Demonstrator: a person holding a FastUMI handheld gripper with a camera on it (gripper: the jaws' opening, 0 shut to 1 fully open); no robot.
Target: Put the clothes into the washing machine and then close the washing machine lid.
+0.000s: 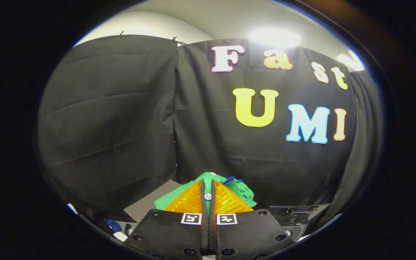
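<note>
Gripper view: booth wall (121,119) fills the bkgd, gripper raised facing it. Green garment (242,191) bunched right at the fingertips, a fold pinched btwn them. Gripper (208,198) nearly closed, clamped on that cloth w/ both fingers. Washing machine can't be made out. Looks like carry step; next needs lowering over the drum opening, then release.

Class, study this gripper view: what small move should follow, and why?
Probably carry the green garment toward the washing machine, staying closed. The gripper looks shut on the cloth, lifted before the booth wall; the machine's place is unclear.
</note>
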